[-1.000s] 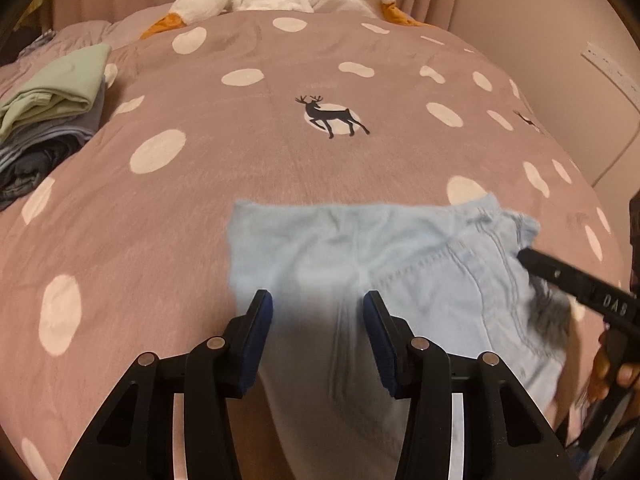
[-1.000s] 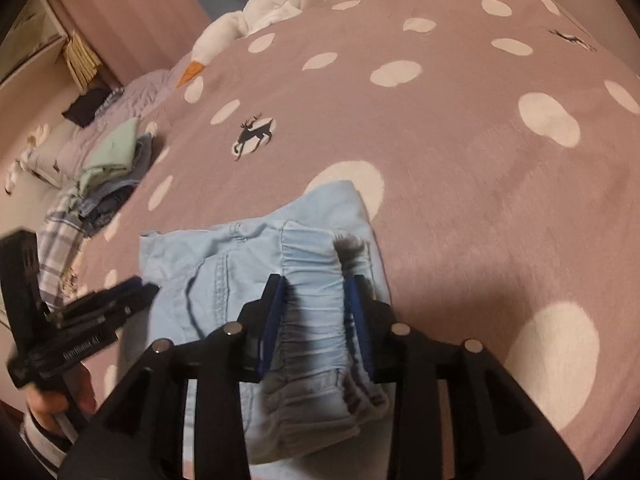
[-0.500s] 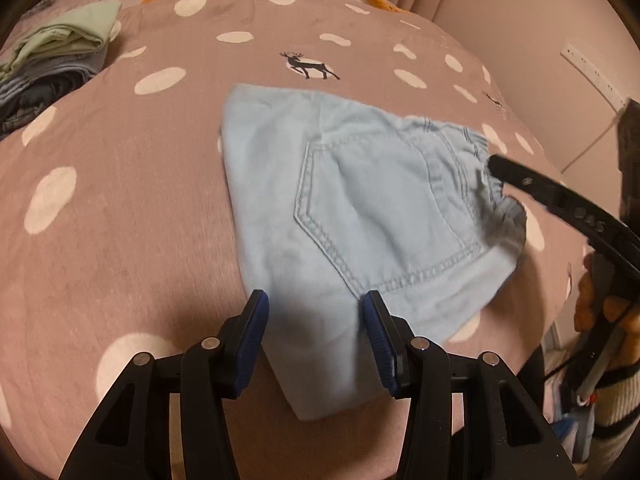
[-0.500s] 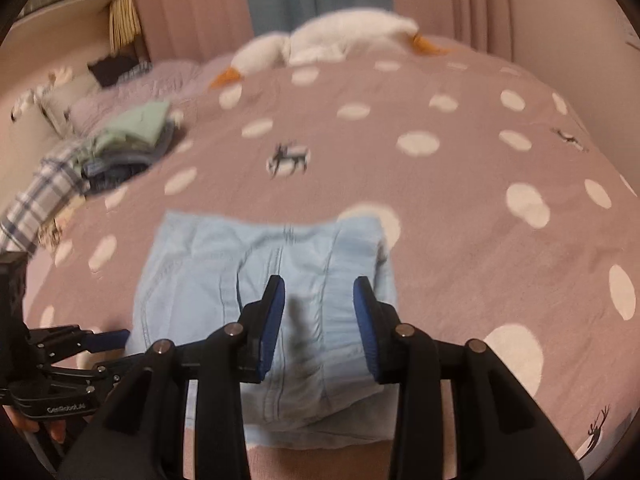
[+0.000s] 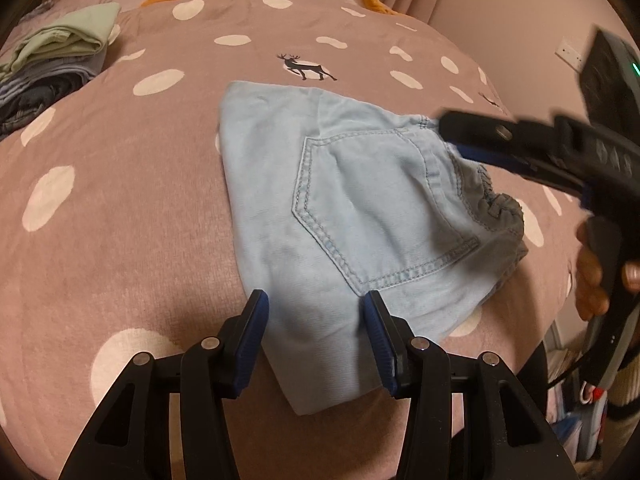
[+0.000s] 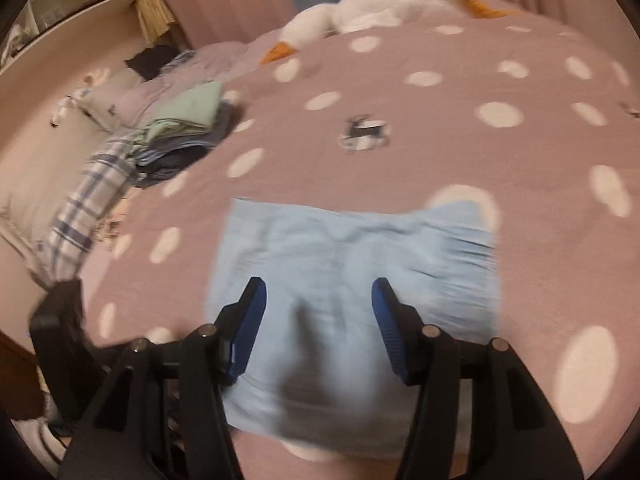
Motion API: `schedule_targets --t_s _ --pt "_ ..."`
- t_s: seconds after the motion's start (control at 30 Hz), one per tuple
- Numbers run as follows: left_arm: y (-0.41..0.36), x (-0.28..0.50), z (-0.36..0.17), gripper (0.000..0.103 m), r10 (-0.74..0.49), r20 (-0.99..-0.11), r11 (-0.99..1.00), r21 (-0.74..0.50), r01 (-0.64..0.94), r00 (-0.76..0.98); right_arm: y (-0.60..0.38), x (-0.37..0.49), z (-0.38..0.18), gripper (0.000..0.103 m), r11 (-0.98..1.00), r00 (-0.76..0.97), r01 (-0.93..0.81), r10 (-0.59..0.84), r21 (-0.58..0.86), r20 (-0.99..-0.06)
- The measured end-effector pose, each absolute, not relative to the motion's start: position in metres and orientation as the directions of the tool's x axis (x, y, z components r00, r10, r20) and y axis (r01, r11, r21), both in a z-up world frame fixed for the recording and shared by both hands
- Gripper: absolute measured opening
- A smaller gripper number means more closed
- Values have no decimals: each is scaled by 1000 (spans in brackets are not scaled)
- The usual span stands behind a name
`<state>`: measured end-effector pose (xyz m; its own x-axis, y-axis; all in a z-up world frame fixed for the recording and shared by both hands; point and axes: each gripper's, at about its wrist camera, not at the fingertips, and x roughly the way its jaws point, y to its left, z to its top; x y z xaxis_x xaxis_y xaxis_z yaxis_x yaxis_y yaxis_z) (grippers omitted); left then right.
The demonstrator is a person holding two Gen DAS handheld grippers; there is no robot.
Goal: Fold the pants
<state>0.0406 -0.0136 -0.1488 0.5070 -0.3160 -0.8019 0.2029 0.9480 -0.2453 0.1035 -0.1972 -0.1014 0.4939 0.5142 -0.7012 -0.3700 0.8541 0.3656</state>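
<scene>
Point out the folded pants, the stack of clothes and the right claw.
folded pants (image 5: 360, 208), left wrist view, back pocket.
stack of clothes (image 5: 64, 40), left wrist view, green top layer.
right claw (image 6: 318, 322), right wrist view, midway between fingertips.

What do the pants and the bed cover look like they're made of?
Pants: light blue, thin denim-like cotton by the look, matte, with double-stitched pocket seams and a gathered elastic waistband. Bed cover: soft, matte mauve fabric, faintly brushed, with white spots and a deer motif; exact fiber can't be told.

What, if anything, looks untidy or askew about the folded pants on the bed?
The light blue pants lie folded but skewed: the elastic waistband bunches up at the right end, and the near corner tapers unevenly. Nothing looks damaged.
</scene>
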Motion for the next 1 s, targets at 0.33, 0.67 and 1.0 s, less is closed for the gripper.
schedule_targets --t_s 0.33,0.67,1.0 --pt "19 48 -132 48 -385 -735 915 -383 127 558 -182 83 -115 55 837 454 -428 526 341 -719" --pt "37 134 -142 48 -396 -729 878 -478 -1 558 -115 32 -138 22 678 325 -694 594 242 -736" --pt "25 149 -145 35 -350 -754 919 -392 46 556 -110 38 -147 21 666 275 -689 604 285 -748"
